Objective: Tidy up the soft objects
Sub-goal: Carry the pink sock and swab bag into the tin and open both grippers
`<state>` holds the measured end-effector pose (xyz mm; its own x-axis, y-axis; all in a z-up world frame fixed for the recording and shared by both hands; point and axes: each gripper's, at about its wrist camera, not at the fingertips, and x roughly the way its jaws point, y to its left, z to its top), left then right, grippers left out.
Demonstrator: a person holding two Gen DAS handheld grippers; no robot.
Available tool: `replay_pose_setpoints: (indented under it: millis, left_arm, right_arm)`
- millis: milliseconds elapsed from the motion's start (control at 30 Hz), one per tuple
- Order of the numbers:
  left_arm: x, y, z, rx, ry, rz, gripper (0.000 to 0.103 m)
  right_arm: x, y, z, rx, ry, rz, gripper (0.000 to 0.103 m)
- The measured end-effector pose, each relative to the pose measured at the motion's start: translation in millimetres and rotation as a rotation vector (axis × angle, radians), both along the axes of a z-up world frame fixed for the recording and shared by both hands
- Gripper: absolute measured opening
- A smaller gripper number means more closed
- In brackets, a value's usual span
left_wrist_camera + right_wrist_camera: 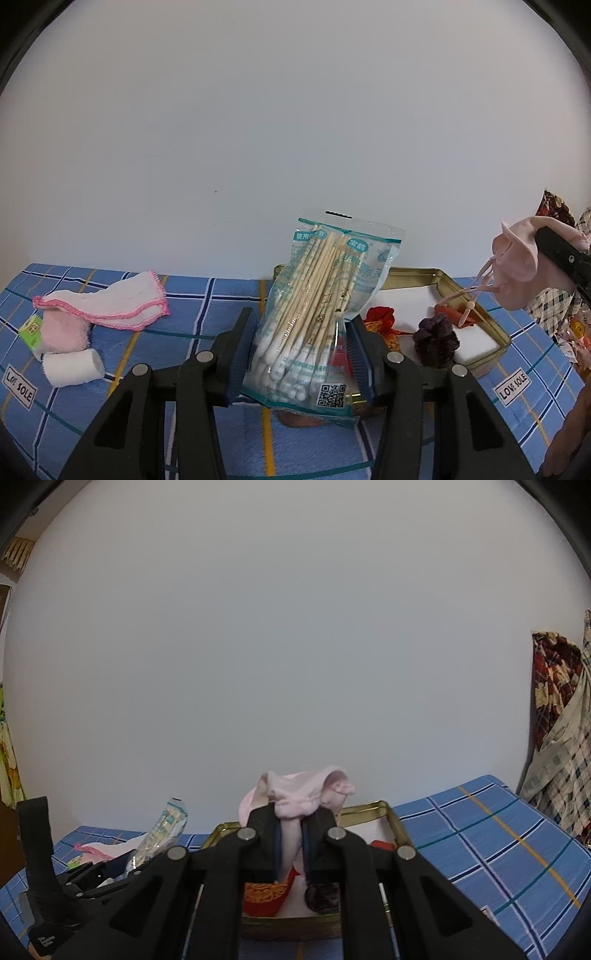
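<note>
My left gripper [301, 347] is shut on a clear bag of cotton swabs [325, 295], held upright above the blue checked cloth [184, 310]. Behind it lies a gold-rimmed tin tray [491, 325] with a red pouch [380, 317] and a dark purple scrunchie [436, 339] inside. My right gripper [291, 834] is shut on a pale pink drawstring pouch [299, 790], raised over the same tray [369, 806]. In the left wrist view that pouch [517, 266] hangs at the far right with its cords dangling.
At the left of the cloth lie a white cloth with pink trim [110, 299], a pink fluffy item [66, 332], a white gauze roll [72, 367] and a green packet [31, 330]. Patterned fabrics [561, 716] hang at the right. A white wall stands behind.
</note>
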<state>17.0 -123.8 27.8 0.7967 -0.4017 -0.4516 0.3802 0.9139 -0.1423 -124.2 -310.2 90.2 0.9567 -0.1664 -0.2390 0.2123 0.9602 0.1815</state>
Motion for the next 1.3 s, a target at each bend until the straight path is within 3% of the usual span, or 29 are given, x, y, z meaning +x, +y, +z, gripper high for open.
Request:
replay_pose_setpoints:
  millis: [500, 1300]
  left_arm:
    - [10.9, -39.6, -4.4, 0.014, 0.017, -0.045, 0.051]
    - [31.7, -67.1, -10.7, 0.056, 0.073, -0.019, 0.051]
  right_arm:
    - [7.8, -23.0, 0.4, -0.043, 0.029, -0.094, 0.008]
    - [47.8, -42.8, -37.3, -0.121, 0.134, -0.169, 0.008]
